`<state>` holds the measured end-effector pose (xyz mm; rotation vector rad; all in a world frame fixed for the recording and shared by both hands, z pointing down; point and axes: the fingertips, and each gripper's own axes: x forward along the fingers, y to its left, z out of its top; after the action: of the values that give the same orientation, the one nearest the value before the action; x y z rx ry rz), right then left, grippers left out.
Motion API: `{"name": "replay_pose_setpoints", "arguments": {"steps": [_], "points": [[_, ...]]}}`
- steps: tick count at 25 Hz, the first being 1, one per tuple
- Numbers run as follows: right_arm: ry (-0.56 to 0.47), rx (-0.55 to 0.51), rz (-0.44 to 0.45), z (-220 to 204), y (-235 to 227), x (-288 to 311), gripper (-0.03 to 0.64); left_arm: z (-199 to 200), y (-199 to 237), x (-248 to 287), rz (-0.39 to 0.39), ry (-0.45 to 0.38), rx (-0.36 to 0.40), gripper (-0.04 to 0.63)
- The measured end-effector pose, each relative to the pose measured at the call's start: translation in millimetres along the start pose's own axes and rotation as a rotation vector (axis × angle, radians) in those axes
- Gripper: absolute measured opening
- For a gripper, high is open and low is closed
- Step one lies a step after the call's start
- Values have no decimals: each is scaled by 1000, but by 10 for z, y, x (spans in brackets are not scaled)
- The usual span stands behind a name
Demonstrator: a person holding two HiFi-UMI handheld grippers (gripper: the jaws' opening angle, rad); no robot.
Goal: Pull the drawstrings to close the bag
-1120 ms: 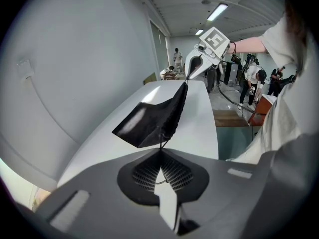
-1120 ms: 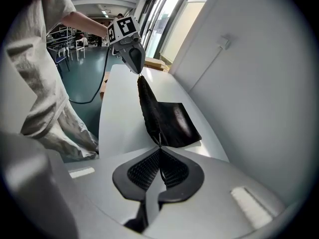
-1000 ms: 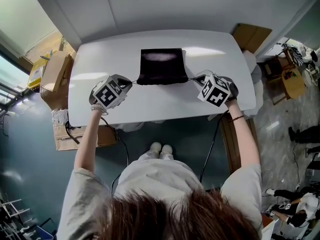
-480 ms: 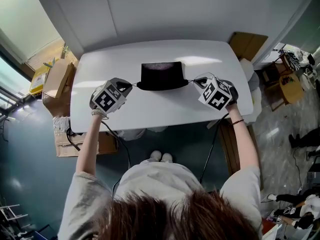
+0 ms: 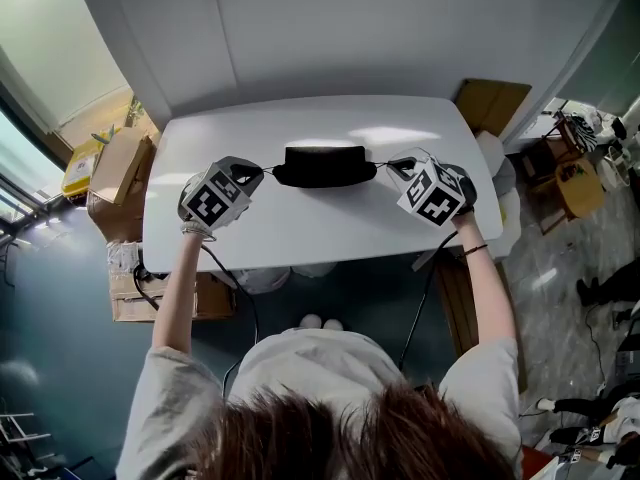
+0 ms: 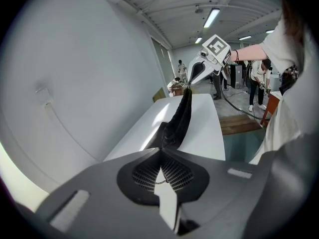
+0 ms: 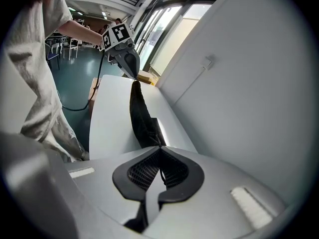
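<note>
In the left gripper view, the left gripper (image 6: pixel 160 152) has its jaws closed on the left drawstring (image 6: pixel 160 182), a thin cord that crosses the narrow gap between the ribbed pads. Just beyond the jaw tips the black bag (image 6: pixel 178 121) begins. It runs away as a gathered, narrow strip of cloth over the white desk (image 6: pixel 204 133) and reaches the right gripper (image 6: pixel 190 85) at its far end. A bare pale wall (image 6: pixel 75 73) fills the left side. People stand far off in the room behind.

In the right gripper view, the right gripper's jaws are closed as well, pinching the right drawstring (image 7: pixel 162 173), a dark cord that runs down between the pads. The bag stretches from these jaws towards the left gripper, bunched and dark. Whether its lower edge rests on the desk or hangs just above it cannot be told here.

In the head view, the bag sits near the middle of the desk, towards the far edge, drawn into a short, flat dark band. The two grippers flank it, one close to each end, with their tips pointing inward at it. The person's arms reach forward to hold them. Cardboard boxes (image 5: pixel 112 173) stand on the floor beside the desk's left end.
</note>
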<state>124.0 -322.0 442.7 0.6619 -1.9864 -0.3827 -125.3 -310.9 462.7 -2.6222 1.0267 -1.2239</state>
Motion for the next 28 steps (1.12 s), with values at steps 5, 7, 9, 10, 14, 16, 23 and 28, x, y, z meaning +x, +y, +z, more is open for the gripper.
{"name": "replay_pose_setpoints", "arguments": {"steps": [5, 7, 9, 10, 14, 16, 23, 28], "points": [[-14, -6, -25, 67, -87, -57, 17, 92, 88, -70, 23, -24, 5, 5], [-19, -9, -35, 100, -124, -85, 17, 130, 121, -102, 30, -33, 7, 5], [-23, -11, -45, 138, -168, -112, 17, 170, 164, -133, 38, -42, 10, 5], [-26, -12, -50, 158, -187, -123, 17, 187, 187, -149, 44, -47, 11, 5], [-33, -20, -68, 230, -244, -172, 17, 250, 256, -214, 61, -65, 17, 5], [-36, -23, -76, 270, -274, -188, 17, 275, 297, -243, 71, -74, 20, 5], [-55, -26, -112, 360, -372, -278, 17, 389, 399, -335, 110, -126, 26, 5], [-67, -31, -140, 418, -442, -360, 17, 487, 453, -413, 136, -164, 38, 5]]}}
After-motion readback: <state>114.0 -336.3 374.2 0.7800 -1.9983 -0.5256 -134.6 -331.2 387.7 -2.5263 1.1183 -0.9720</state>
